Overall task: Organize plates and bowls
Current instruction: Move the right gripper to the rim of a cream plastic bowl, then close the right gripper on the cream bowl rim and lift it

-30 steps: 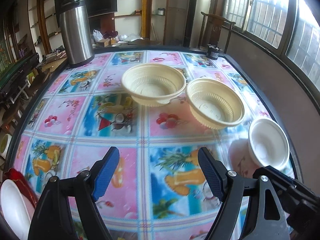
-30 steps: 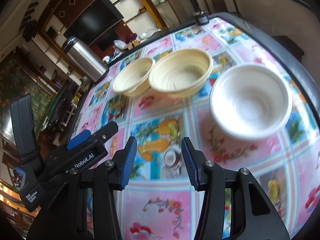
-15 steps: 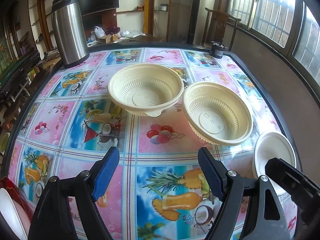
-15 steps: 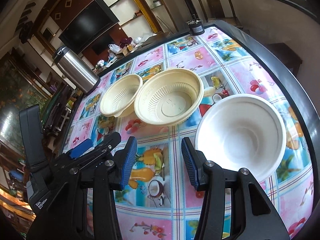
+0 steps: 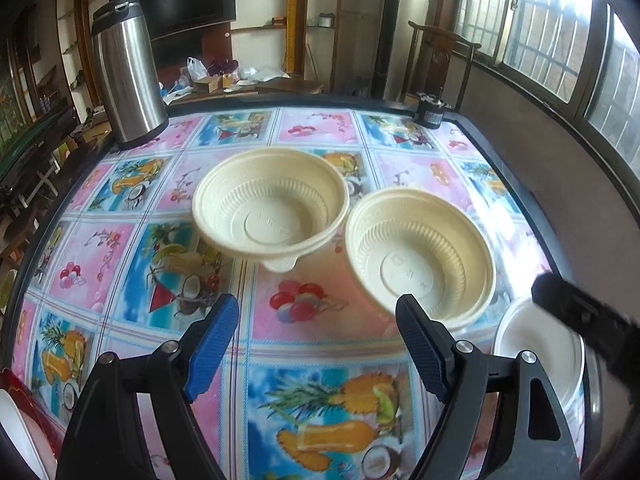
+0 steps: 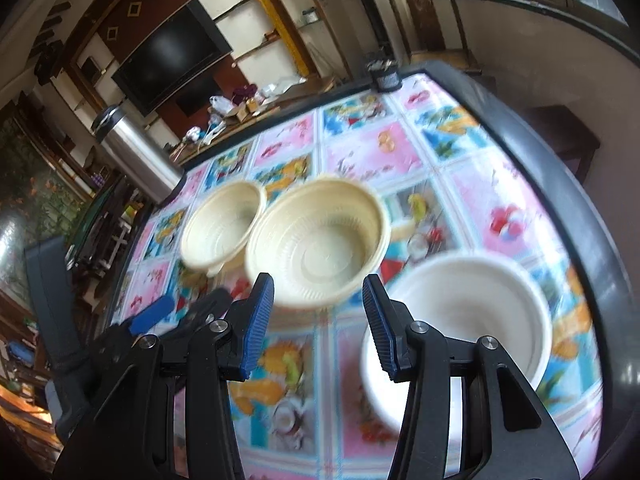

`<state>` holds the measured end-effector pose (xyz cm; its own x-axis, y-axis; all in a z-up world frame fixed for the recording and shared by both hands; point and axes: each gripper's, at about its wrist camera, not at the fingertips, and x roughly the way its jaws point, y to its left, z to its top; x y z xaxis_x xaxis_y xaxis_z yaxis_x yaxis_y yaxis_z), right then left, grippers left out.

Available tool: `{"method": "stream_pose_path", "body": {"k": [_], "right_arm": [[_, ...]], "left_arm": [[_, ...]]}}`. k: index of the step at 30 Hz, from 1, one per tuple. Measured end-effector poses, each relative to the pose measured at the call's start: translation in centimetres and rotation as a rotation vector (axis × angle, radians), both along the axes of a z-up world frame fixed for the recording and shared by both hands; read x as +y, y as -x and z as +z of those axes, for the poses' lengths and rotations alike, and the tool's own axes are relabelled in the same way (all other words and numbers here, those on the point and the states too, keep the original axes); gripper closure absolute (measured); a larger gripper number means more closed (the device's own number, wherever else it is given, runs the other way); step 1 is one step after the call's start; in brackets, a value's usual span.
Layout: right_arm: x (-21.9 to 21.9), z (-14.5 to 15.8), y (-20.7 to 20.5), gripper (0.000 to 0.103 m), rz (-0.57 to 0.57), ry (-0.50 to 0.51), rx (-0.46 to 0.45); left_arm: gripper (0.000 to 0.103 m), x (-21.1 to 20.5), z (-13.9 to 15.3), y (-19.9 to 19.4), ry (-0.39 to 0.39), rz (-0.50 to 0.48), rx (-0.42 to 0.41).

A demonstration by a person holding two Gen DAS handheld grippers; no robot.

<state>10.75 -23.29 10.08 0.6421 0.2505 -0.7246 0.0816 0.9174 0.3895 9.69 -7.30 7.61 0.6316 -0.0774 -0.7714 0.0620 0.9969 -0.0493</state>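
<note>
Two ribbed cream bowls [image 5: 270,204] [image 5: 420,260] are set side by side mid-desk [image 5: 328,308], a white bowl [image 6: 468,316] at its right edge. The left gripper [image 5: 316,344] and right gripper [image 6: 318,320] are held with jaws open, empty, above the desk.

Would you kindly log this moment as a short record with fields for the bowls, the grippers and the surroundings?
surface: table with a colourful fruit-print cloth
ribbed cream plastic bowls: two, upright, empty; far one, near one, side by side
smooth white bowl: one, upright, near the table's right edge
left gripper: open, empty, above the cloth
right gripper: open, empty, short of the bowls
other: tall steel flask; small dark jar, both at far corners
</note>
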Motion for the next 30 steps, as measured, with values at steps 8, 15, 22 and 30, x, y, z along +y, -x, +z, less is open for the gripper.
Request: {"method": "stream_pose_path", "body": {"k": [8, 15, 22, 30], "right_arm": [[-2.8, -2.8, -5.3, 0.057, -0.002, -0.057, 0.096], [-2.9, -5.0, -7.6, 0.057, 0.013, -0.058, 0.150], [-2.6, -5.8, -9.2, 0.057, 0.032, -0.092, 0.148], [-1.9, -6.6, -8.9, 0.089, 0.069, -0.080, 0.159]], "left_arm": [[0.022, -1.3, -1.5, -2.0, 0.033, 0.001, 0.057], [0.022, -2.8, -3.5, -3.2, 0.042, -0.004, 0.110], [0.022, -3.9, -4.8, -4.3, 0.012, -0.009, 0.152], [0.056, -4.0, -5.5, -4.1, 0.021, -0.058, 0.185]]}}
